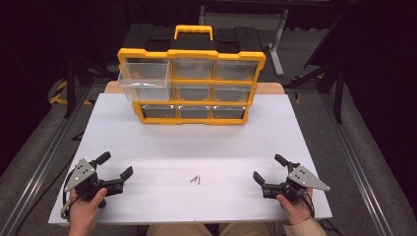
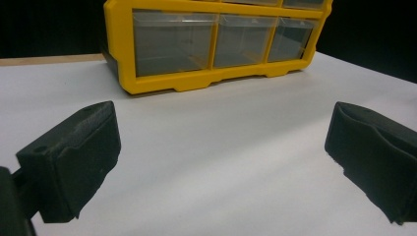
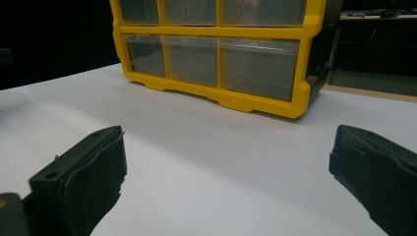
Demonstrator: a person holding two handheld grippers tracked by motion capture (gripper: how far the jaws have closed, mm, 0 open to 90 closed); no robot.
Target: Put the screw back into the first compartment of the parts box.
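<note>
A yellow and black organizer [image 1: 192, 83] with clear drawers stands at the back of the white table [image 1: 196, 147]; its frame [image 2: 118, 59] [image 3: 300, 98] fills the top of both gripper views. Its top-left drawer [image 1: 145, 78] is pulled out toward me. Two small screws [image 1: 196, 180] lie near the front middle of the table. My left gripper [image 1: 117, 165] rests at the front left, held by a hand, jaws wide apart and empty. At the front right, my right gripper [image 1: 269, 168] is open too, nothing between its black pads [image 3: 83, 182].
The table's front edge runs just under both hands. Metal rails [image 1: 39, 167] flank the table on the floor. A grey stand [image 1: 275, 44] sits behind the organizer. Bare white surface lies between the grippers and the organizer.
</note>
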